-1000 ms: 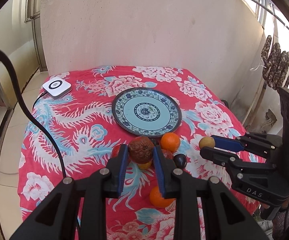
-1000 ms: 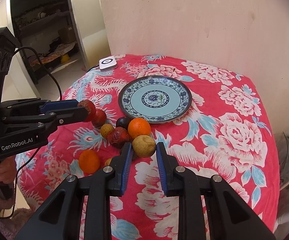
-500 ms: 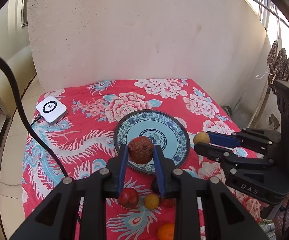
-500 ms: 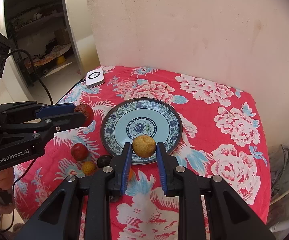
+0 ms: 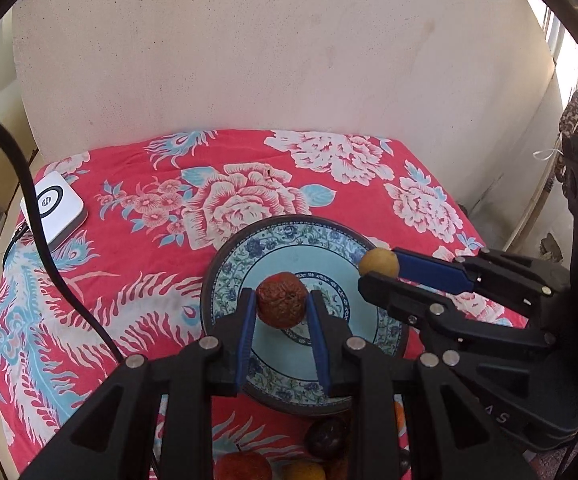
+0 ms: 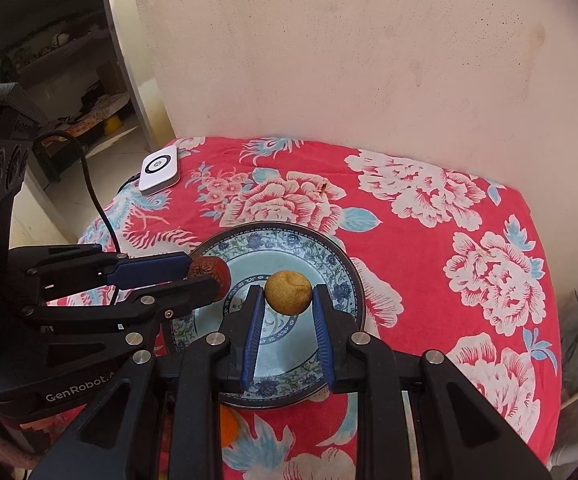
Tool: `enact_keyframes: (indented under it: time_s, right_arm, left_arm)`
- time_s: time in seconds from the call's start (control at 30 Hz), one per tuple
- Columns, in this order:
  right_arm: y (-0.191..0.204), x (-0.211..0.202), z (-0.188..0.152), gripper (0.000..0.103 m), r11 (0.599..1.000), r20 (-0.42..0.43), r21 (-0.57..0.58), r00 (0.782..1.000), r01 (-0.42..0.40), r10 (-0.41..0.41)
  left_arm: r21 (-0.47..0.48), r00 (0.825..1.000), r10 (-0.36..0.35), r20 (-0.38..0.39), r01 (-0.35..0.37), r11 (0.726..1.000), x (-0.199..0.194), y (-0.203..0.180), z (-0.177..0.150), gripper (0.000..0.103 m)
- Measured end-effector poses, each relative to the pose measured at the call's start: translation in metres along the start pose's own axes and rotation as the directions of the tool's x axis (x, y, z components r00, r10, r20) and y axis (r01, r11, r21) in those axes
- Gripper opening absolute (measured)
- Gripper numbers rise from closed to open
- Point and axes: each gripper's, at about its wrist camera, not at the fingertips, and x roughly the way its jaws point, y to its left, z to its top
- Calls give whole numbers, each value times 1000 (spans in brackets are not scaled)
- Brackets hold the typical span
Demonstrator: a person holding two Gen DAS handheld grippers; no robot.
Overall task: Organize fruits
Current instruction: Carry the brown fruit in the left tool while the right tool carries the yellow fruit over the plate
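Note:
My left gripper (image 5: 282,300) is shut on a wrinkled dark red fruit (image 5: 281,299) and holds it over the blue patterned plate (image 5: 249,248). My right gripper (image 6: 288,292) is shut on a yellow-brown fruit (image 6: 288,292) over the same plate (image 6: 329,256). The right gripper also shows in the left wrist view (image 5: 373,270) at the plate's right rim with the yellow fruit (image 5: 378,263). The left gripper shows in the right wrist view (image 6: 205,274) at the plate's left rim with the red fruit (image 6: 213,270).
Loose fruits lie near the plate's front edge: a red one (image 5: 243,466), a dark one (image 5: 326,436), a yellow one (image 5: 303,472), an orange (image 6: 229,426). A white square device (image 5: 55,208) with a black cable sits at the table's left. A wall stands behind the floral tablecloth (image 6: 469,280).
Both grippers have moved forward from the fruit pile to above the plate, each carrying its fruit. The loose fruits have dropped to the bottom of both views.

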Motion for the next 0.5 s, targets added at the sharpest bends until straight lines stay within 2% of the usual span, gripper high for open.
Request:
enact_keyframes:
  time_s: [0.5]
  right_arm:
    - [-11, 29, -1, 26, 1000, -27, -17, 999, 24, -24]
  left_arm:
    - [-10, 1000, 11, -19, -11, 1000, 24, 5, 19, 27]
